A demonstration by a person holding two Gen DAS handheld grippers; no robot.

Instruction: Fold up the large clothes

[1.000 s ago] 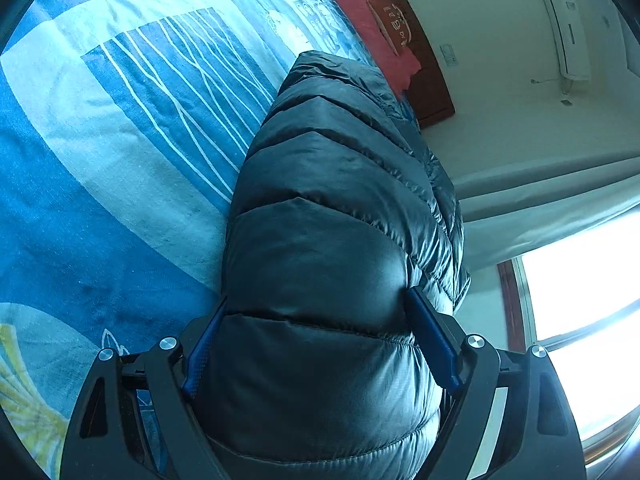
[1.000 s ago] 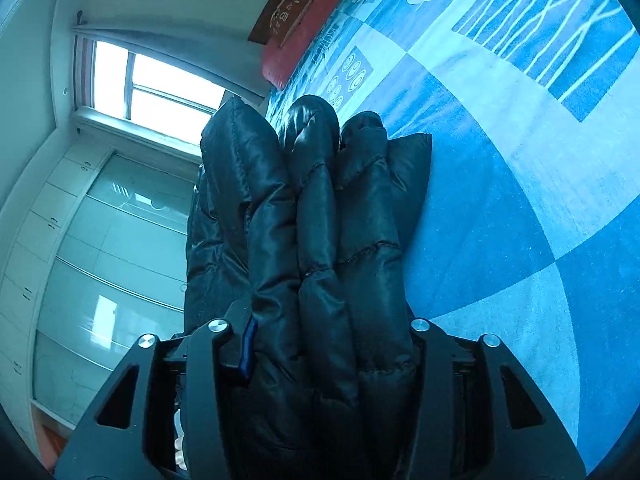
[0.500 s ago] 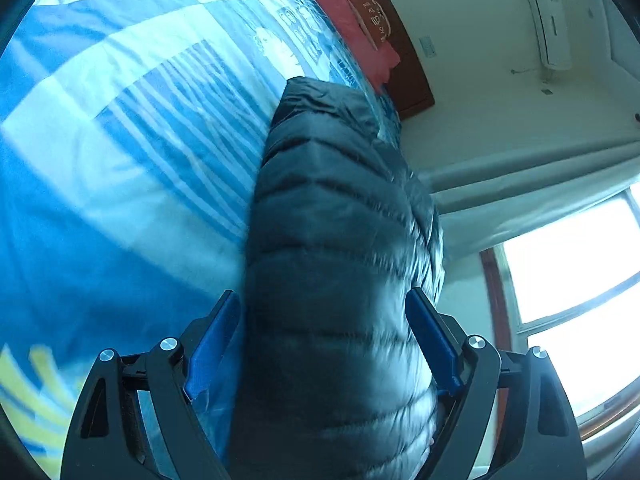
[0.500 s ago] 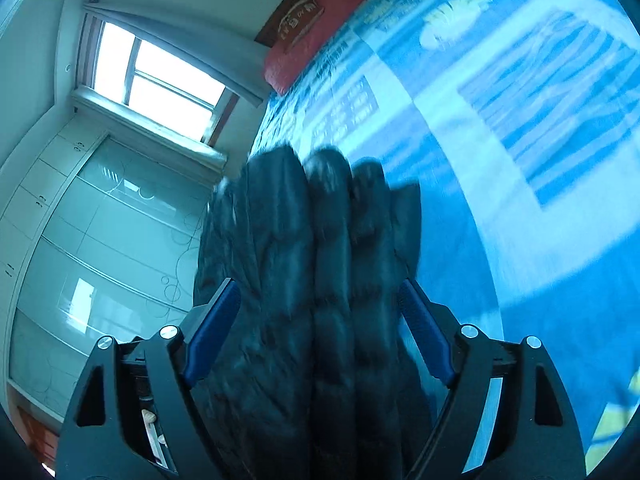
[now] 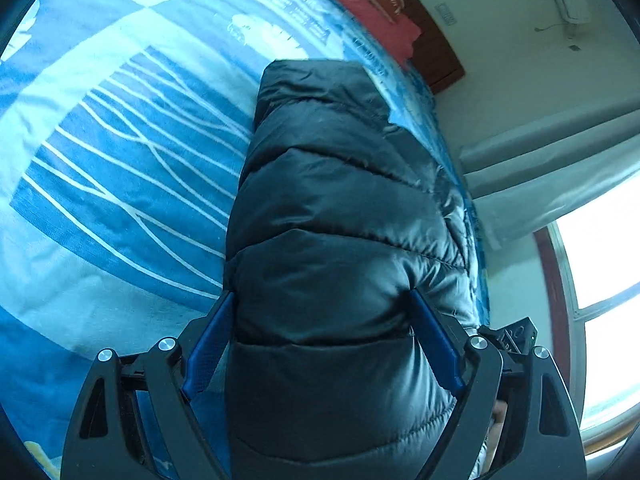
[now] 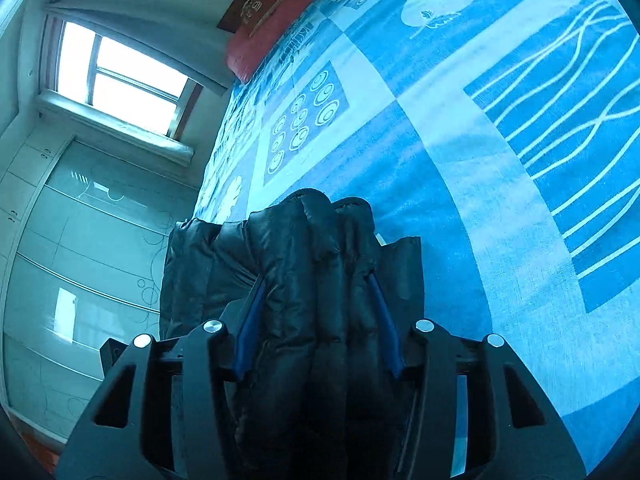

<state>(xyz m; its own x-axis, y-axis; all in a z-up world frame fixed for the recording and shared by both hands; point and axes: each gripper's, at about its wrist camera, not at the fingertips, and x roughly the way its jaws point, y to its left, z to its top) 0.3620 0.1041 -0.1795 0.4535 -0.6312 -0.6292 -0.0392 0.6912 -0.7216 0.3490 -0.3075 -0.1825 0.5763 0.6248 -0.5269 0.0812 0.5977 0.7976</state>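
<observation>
A black puffer jacket [image 5: 340, 200] lies folded into a thick bundle on the blue patterned bed [image 5: 120, 160]. My left gripper [image 5: 322, 296] stands wide around the bundle, and both blue pads [image 5: 432, 340] touch its sides. In the right wrist view the same jacket [image 6: 312, 240] shows as several upright folds. My right gripper [image 6: 316, 276] has its jaws closing on those folds, with the pads [image 6: 250, 320] pressing into the fabric. The jacket's near end is hidden under both grippers.
The bedspread [image 6: 500, 160] stretches far beyond the jacket. A red pillow [image 5: 360, 4] lies against a brown headboard [image 5: 440, 56]. A bright window [image 6: 116, 76] and a glass-fronted wardrobe [image 6: 80, 248] stand beside the bed's edge, near the jacket.
The right jaws opened wide half a second ago and have narrowed onto the jacket again, nearer its far end. Both views have shifted, and more of the bed shows beyond the jacket.
</observation>
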